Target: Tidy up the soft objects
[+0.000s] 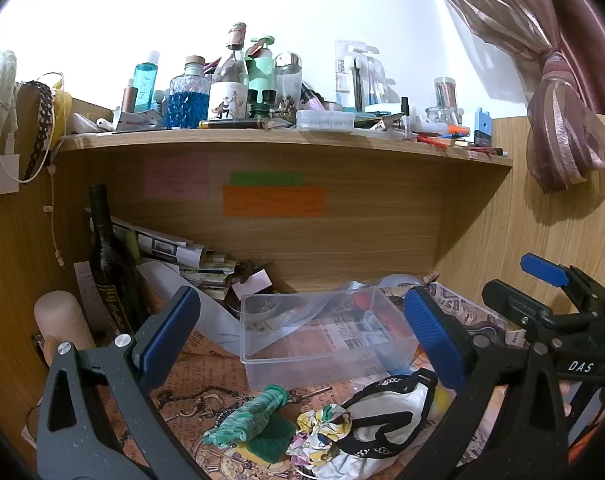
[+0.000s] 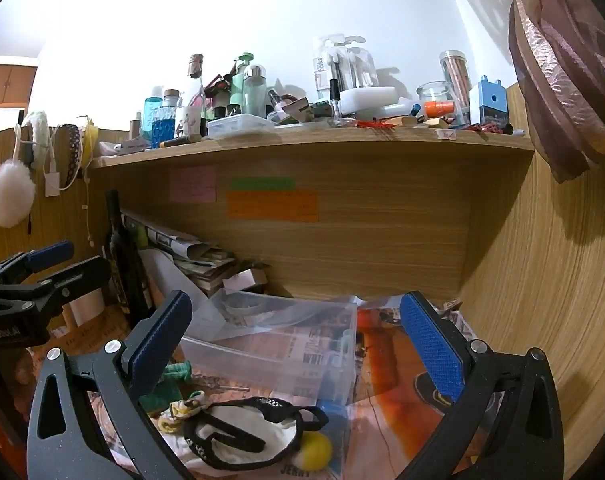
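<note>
here the left gripper (image 1: pixel 302 332) hangs with its jaws wide and empty over the green yarn roll (image 1: pixel 246 414), floral scrunchie (image 1: pixel 320 426) and white cloth (image 1: pixel 382 420), heaped before the clear box (image 1: pixel 322 328), likely their destination. rightward, the right gripper (image 2: pixel 298 344) is also spread and empty above that box, seemingly poised to pick.

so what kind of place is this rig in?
Most likely a bedroom or dorm desk nook at home: a wooden shelf crowded with toiletry bottles, sticky notes on the back panel, and a tied-back pink curtain at the right.
</note>
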A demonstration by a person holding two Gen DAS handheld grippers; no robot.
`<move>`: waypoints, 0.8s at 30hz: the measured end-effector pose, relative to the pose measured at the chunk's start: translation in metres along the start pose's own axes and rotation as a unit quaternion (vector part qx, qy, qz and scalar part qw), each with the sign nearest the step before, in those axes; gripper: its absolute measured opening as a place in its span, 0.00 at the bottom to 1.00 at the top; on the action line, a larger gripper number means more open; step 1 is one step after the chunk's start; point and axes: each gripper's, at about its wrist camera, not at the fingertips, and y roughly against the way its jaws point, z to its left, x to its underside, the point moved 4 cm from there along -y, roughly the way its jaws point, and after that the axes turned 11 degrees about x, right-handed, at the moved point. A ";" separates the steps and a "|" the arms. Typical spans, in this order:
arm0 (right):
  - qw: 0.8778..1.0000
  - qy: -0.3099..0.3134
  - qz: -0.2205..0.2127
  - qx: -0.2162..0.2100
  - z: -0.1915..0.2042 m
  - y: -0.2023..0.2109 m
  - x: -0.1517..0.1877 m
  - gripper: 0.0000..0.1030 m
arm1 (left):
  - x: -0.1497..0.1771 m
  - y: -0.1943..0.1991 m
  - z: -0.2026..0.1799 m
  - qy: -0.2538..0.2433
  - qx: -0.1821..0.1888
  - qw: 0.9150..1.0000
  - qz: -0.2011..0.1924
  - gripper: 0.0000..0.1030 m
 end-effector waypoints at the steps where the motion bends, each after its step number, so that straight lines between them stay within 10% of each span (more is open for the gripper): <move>1: 1.000 0.000 0.000 0.000 0.000 0.000 -0.001 1.00 | 0.000 0.000 0.000 0.000 0.001 1.000 0.000 1.00; 24: 1.000 -0.003 -0.001 -0.001 0.000 -0.001 -0.002 1.00 | 0.002 -0.004 -0.001 -0.001 0.003 1.000 0.000 1.00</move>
